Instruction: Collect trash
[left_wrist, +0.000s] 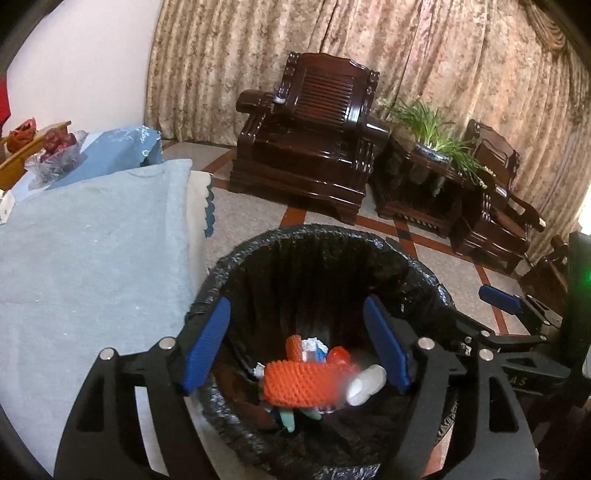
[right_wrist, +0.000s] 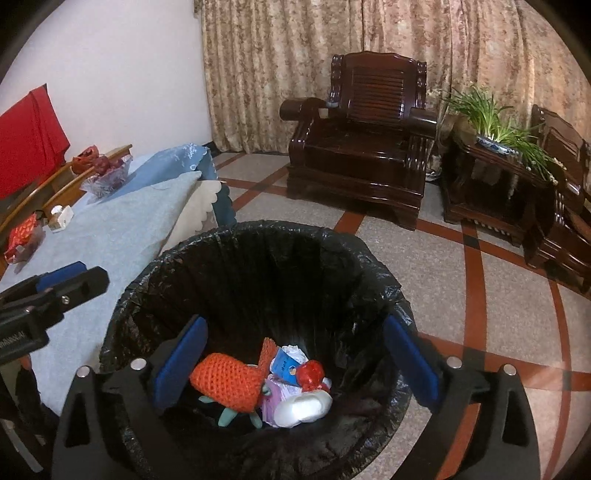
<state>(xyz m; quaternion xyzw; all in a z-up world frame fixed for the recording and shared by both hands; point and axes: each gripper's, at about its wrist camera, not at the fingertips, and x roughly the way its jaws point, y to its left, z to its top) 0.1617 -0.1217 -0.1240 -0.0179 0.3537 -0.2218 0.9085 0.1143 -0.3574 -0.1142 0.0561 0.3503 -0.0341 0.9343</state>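
Observation:
A bin lined with a black bag (left_wrist: 258, 251) (right_wrist: 207, 240) stands on the floor beside the table. Inside lie an orange foam net (left_wrist: 295, 384) (right_wrist: 229, 384), a white plastic piece (left_wrist: 365, 384) (right_wrist: 303, 406), a red wrapper (right_wrist: 312, 373) and a crumpled blue-and-white paper cup (right_wrist: 286, 363). My left gripper (left_wrist: 295, 350) is open and empty above the bin's mouth. My right gripper (right_wrist: 295, 362) is open and empty above the bin too; it also shows at the right in the left wrist view (left_wrist: 498, 299).
The table with a light blue cloth (left_wrist: 85, 236) (right_wrist: 110, 229) is at the left, holding a fruit dish (right_wrist: 107, 173), a red packet (right_wrist: 22, 232) and a small white item (right_wrist: 61, 216). Dark wooden armchairs (right_wrist: 365, 147) and a plant stand (right_wrist: 495, 162) line the curtain.

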